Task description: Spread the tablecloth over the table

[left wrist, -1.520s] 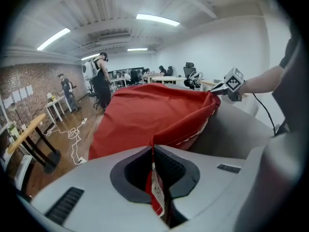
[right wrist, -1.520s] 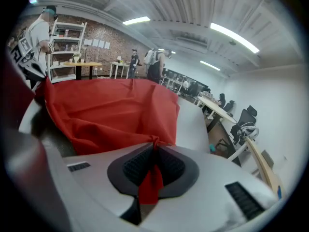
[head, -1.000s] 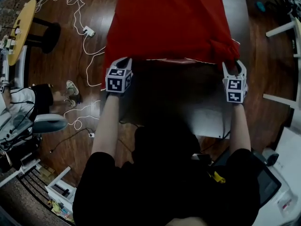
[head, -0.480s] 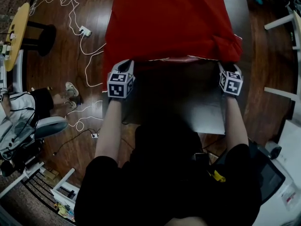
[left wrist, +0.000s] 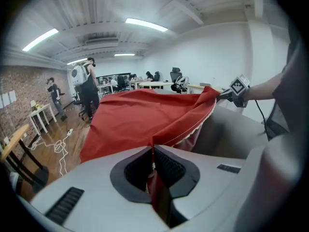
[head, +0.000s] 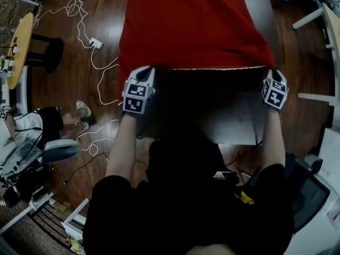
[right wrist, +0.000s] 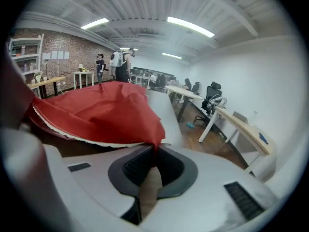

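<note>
left gripper (head: 145, 72): jaws pinched tight on the near left corner of the red tablecloth (head: 191, 25) | right gripper (head: 270, 73): jaws just closed on the near right corner | tablecloth: lies over the far part of the grey table (head: 228, 118) (the near part is bare), near edge stretched between both grippers

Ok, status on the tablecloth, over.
Left gripper shut on tablecloth, near hem. Right gripper just closed on hem's right corner. Table near end uncovered. Nothing in the way.
</note>
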A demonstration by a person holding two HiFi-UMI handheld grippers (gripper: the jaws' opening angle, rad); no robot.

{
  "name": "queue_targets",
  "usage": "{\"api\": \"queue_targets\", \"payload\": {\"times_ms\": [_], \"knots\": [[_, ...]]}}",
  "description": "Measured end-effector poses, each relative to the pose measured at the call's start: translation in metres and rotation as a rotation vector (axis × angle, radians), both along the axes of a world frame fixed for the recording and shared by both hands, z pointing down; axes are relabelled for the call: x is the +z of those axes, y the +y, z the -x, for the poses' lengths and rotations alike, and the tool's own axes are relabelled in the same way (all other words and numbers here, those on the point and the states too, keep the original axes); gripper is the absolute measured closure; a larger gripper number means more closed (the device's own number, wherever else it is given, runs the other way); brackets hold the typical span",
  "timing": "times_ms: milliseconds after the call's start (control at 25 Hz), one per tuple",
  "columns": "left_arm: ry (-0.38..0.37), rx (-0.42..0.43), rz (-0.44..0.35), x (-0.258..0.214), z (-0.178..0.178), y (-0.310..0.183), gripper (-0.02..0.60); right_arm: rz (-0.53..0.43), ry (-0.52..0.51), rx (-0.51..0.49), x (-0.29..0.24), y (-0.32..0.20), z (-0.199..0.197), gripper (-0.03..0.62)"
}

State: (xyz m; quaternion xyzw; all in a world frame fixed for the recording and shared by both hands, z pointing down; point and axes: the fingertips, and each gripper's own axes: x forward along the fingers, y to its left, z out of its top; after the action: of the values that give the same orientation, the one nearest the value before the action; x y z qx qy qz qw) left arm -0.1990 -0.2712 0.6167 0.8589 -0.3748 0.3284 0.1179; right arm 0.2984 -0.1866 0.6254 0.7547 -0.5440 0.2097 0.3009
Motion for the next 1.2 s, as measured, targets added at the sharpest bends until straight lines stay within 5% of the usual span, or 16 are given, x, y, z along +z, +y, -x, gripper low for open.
{"api": "queue_targets", "payload": {"times_ms": [320,520,720,920,1040,1200], "knots": [[-0.055,0.15,-0.009,-0.018,-0.019,0.112,0.58,-0.01,-0.012,-0.01,-0.012,0.083,-0.033,0.577],[-0.084,0.077,-0.1,-0.031,-0.002,0.153,0.58,-0.062,0.024,-0.116,-0.042,0.115,-0.036,0.576],[-0.071,-0.005,-0.187,-0.07,0.006,0.156,0.58,-0.14,0.182,-0.244,-0.102,0.112,-0.031,0.576],[-0.079,-0.01,-0.224,-0.087,0.004,0.144,0.58,-0.262,0.327,-0.263,-0.157,0.082,-0.027,0.576],[-0.094,-0.009,-0.201,-0.078,0.012,0.142,0.58,-0.191,0.371,-0.28,-0.146,0.073,-0.019,0.576],[-0.163,0.028,-0.137,-0.049,0.015,0.143,0.58,0.054,0.26,-0.286,-0.061,0.078,-0.022,0.568]]}}
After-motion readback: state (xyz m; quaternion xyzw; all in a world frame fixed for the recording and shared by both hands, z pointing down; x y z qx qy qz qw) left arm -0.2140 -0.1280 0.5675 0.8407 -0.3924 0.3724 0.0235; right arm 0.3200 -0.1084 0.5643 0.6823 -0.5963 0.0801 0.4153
